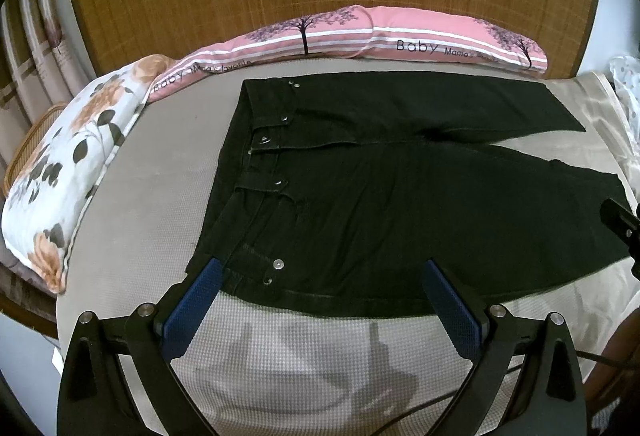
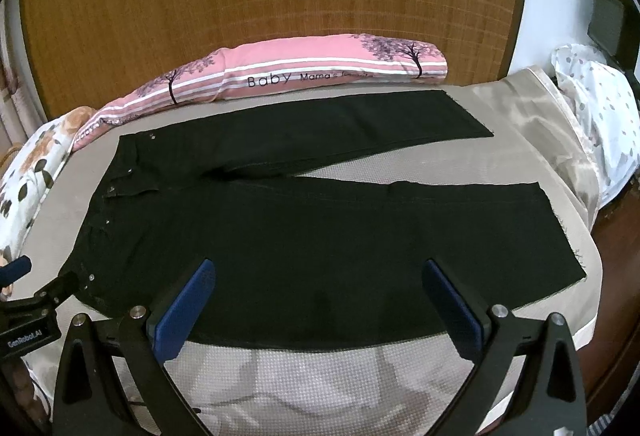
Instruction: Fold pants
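The black pants lay spread flat on the grey bed cover, waistband to my left and the two legs splayed apart to my right, with a pink pillow along the far edge. My left gripper hung over the near waistband corner, fingers spread wide and empty. My right gripper hung over the near leg, likewise released, gripping nothing.

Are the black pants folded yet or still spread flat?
Spread flat. The pants lie open on the bed, both legs apart in a V, waistband at the left, no fold.
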